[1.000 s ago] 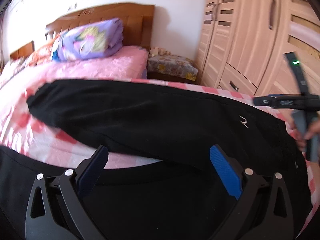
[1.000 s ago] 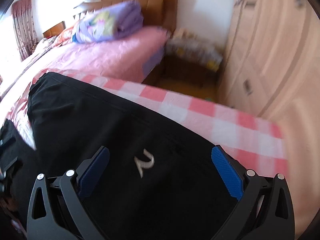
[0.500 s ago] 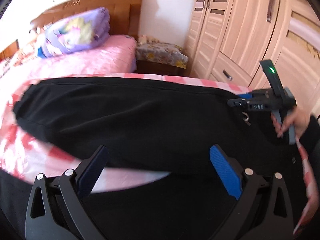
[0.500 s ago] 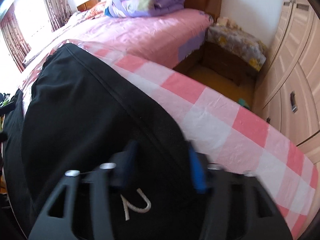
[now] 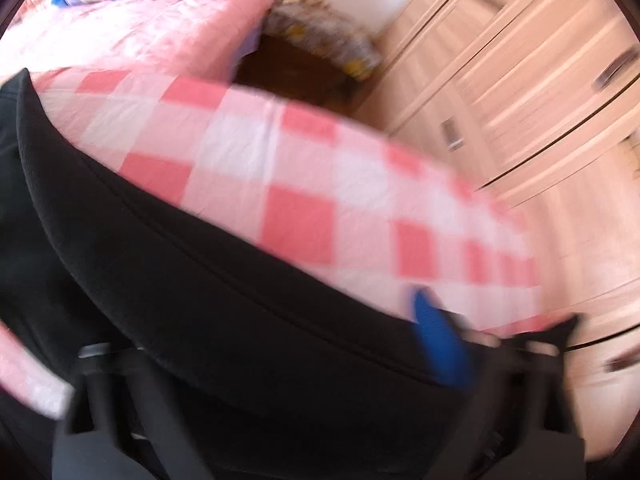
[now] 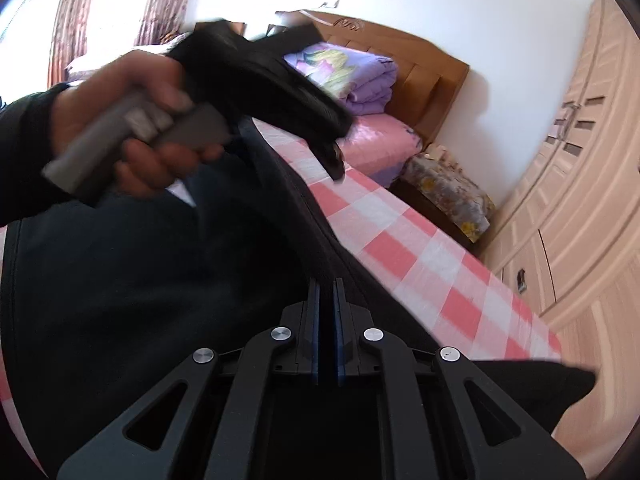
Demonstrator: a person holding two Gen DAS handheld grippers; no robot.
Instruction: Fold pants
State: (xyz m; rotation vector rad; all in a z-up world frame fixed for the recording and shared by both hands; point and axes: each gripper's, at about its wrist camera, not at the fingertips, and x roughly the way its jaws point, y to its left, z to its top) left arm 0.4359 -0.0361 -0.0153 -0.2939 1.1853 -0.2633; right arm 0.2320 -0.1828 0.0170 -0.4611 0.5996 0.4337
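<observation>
Now both grippers have gone from wide open over the pants to a grip at the cloth. Right gripper (image 6: pixel 328 296): a second ago its blue fingers stood wide apart above the white logo; they are now drawn together, pads nearly touching, with a fold of the black pants (image 6: pixel 160 280) pinched between them. The logo is out of sight in this view.

Left gripper (image 5: pixel 288 344): previously wide open with the far leg of the pants lying flat ahead of it. Its fingers are closing at this moment, and black cloth (image 5: pixel 240 300) bulges up between them, hiding the left finger; only the blue right pad (image 5: pixel 436 340) shows, against the cloth edge. View is motion-blurred, so I cannot tell whether the pads already press on the cloth.

From the right wrist view the person's left hand (image 6: pixel 132 120) is wrapped around the left gripper's handle, close in and raised; half a second ago it was barely in frame.

Pants lie on the pink-and-white checked cloth (image 5: pixel 304 184) covering the table, bunched up toward both grippers rather than spread flat as before. Behind: pink bed (image 6: pixel 376 136), folded purple quilt (image 6: pixel 352 76), wooden wardrobe (image 6: pixel 580 208).
</observation>
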